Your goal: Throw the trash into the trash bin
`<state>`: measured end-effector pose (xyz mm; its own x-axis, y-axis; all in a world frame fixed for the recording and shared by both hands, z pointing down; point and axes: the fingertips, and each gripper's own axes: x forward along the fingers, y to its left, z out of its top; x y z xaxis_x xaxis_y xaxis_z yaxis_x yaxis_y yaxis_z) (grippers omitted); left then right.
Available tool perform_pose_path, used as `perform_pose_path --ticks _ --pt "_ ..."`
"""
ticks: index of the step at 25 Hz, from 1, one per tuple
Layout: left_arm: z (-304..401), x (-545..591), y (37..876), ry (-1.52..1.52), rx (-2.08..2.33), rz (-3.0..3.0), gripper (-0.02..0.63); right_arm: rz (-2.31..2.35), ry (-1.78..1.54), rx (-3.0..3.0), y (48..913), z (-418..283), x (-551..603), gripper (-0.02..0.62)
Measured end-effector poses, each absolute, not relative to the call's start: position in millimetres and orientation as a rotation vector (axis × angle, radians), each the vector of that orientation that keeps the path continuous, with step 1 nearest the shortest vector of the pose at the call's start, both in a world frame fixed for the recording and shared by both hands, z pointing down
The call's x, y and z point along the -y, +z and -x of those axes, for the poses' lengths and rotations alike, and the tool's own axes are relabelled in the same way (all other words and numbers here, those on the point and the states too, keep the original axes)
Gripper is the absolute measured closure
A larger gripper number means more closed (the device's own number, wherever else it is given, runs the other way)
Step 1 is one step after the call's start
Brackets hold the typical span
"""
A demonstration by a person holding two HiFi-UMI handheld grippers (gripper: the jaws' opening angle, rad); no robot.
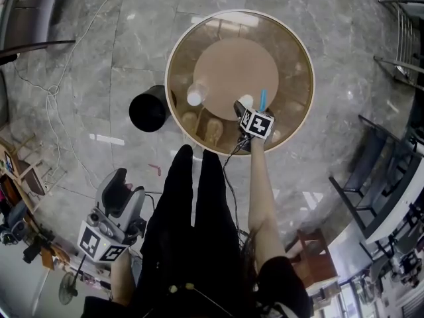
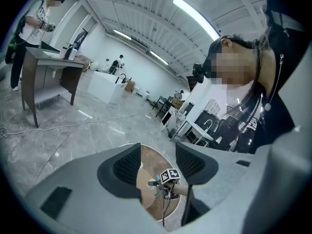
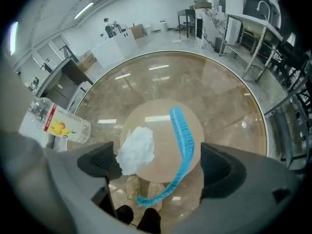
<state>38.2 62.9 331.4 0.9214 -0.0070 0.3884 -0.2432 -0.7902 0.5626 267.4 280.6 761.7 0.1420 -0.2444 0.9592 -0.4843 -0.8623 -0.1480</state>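
Glossy tinted glass surface (image 3: pixel 229 116); crumpled white paper (image 3: pixel 136 149); clear, smooth plastic bottle (image 3: pixel 61 126); polished grey stone floor (image 1: pixel 318 18).

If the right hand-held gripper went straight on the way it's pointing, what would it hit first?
Probably the crumpled white paper by its left jaw, then the blue strip, both lying on the glass table. Depth is hard to judge.

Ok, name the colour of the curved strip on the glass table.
Curved strip: bright blue, clearest in right gripper view.
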Motion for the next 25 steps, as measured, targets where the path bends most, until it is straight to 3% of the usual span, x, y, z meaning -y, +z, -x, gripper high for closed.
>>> perform_pose_path --ticks 4,8,12,18,25 --pt "-37 -62 335 0.494 0.179 -2.430 0.382 -2.208 1.787 0.682 768 -273 -282 0.034" --pt "-36 -60 338 0.496 0.183 -2.420 0.382 -2.188 1.737 0.635 769 -274 -286 0.103" --pt "-36 -60 339 0.493 0.181 -2.418 0.382 -2.178 1.725 0.627 769 -274 -286 0.120" --pt "-36 -60 338 0.497 0.184 -2.422 0.382 -2.136 1.638 0.632 762 -269 -276 0.366" --pt "-31 -59 339 0.500 0.196 -2.426 0.382 -2.067 1.551 0.722 759 -265 -262 0.474"
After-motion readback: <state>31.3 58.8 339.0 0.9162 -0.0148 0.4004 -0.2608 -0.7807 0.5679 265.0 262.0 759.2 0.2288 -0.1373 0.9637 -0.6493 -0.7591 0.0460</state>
